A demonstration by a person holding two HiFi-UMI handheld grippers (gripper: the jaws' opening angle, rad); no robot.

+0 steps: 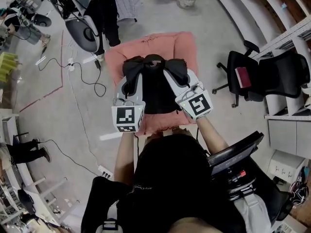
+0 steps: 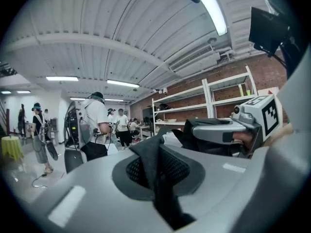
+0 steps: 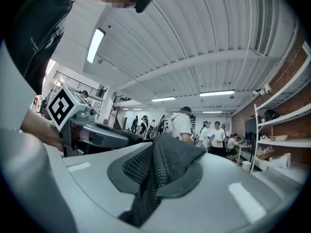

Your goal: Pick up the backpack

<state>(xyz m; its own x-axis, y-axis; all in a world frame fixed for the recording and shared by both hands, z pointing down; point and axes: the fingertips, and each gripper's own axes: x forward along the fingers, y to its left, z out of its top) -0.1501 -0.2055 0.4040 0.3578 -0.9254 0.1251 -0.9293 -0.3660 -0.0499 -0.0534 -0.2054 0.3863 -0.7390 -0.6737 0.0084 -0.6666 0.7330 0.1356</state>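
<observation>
A person standing over a pink cushion (image 1: pixel 146 50) on a workshop floor holds a black backpack (image 1: pixel 155 93) by its two shoulder straps, one in each handheld gripper. The left gripper (image 1: pixel 131 76) has its jaws nearly together, pinched on the left mesh strap (image 2: pixel 156 171). The right gripper (image 1: pixel 176 73) is likewise clamped narrow on the right mesh strap (image 3: pixel 154 176). The bag hangs between the two tools, directly above the cushion; whether its base is clear of the fabric cannot be told from overhead. To finish the lift cleanly, the two hands would best rise together and level, so that the load is shared and neither strap slides out of its pads, with a firm squeeze throughout. The backpack is plain black and soft-sided. Its padded straps are faced in open mesh that folds and bunches where the jaws bite, material likely to give and sag under the bag's weight.
</observation>
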